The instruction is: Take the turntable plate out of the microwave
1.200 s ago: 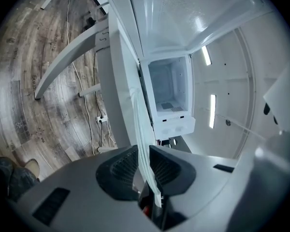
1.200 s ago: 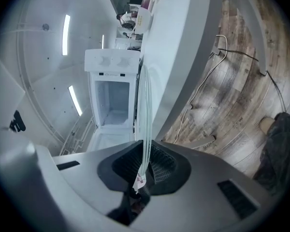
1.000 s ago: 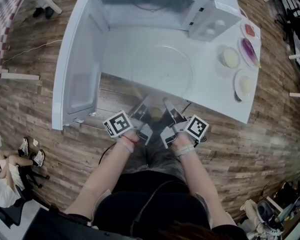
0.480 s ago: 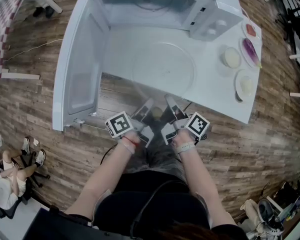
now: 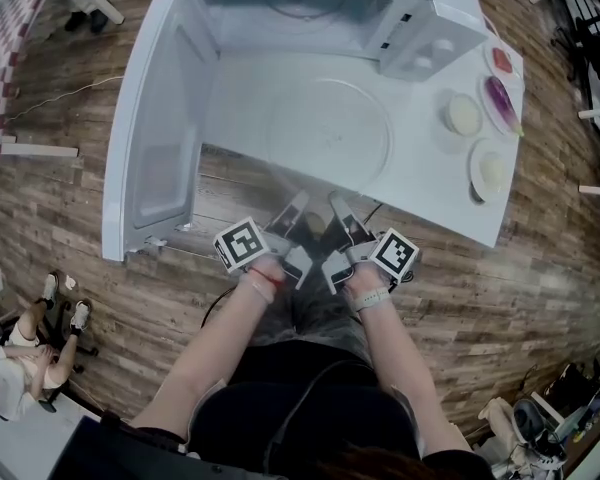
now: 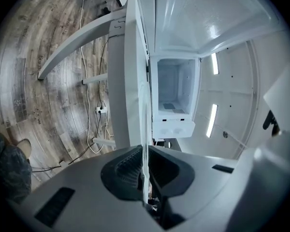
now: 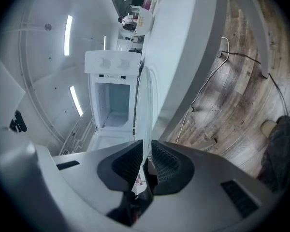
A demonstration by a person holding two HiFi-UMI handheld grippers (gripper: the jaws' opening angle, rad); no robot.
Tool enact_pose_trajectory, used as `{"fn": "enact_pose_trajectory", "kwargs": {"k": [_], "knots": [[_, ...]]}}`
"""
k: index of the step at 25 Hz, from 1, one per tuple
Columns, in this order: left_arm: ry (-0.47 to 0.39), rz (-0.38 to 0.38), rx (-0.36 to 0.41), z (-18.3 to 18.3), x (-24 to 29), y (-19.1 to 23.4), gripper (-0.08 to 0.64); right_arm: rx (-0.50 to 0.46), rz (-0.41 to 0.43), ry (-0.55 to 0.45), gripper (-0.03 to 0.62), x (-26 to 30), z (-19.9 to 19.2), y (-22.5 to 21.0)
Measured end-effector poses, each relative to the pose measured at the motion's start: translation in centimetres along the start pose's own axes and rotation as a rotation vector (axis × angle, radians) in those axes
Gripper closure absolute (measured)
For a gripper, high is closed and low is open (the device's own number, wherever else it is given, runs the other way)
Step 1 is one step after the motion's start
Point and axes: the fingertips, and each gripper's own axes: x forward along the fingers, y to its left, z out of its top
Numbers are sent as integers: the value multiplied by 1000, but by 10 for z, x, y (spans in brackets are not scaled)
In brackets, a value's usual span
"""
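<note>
The near rim of the turntable plate (image 5: 330, 128) is being gripped by the left hand-held gripper (image 5: 292, 211), its jaws just closing, and the right hand-held gripper (image 5: 338, 208). The plate is being held over the table (image 5: 430, 183), outside the open microwave (image 5: 425, 53). Only setting down is judged remaining.

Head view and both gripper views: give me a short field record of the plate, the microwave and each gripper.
plate: clear round glass turntable plate, outside the oven, over the white table
microwave: white microwave, door open
left gripper: jaws have just been closing, plate's near rim between the pads
right gripper: shut on the same near rim
other: small dishes of food at the table's right
</note>
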Motion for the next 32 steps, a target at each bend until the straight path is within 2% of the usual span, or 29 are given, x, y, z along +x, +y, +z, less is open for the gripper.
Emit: {"fn": "enact_pose_trajectory", "kwargs": {"k": [4, 8, 17, 22, 25, 29, 32], "knots": [[-9, -14, -11, 1, 7, -2, 518, 10, 10, 7, 538, 0, -2, 0], [-11, 8, 10, 3, 9, 0, 518, 31, 14, 15, 538, 1, -4, 1], [-32, -3, -5, 3, 16, 0, 518, 18, 7, 22, 540, 5, -7, 1], [-68, -19, -25, 8, 19, -3, 518, 20, 0, 14, 540, 9, -2, 3], [-101, -46, -67, 11, 18, -7, 517, 29, -1, 13, 540, 10, -2, 3], [-112, -14, -32, 13, 9, -1, 517, 52, 8, 1, 540, 11, -1, 3], [-121, -53, -56, 11, 9, -8, 517, 64, 11, -5, 540, 13, 1, 2]]}}
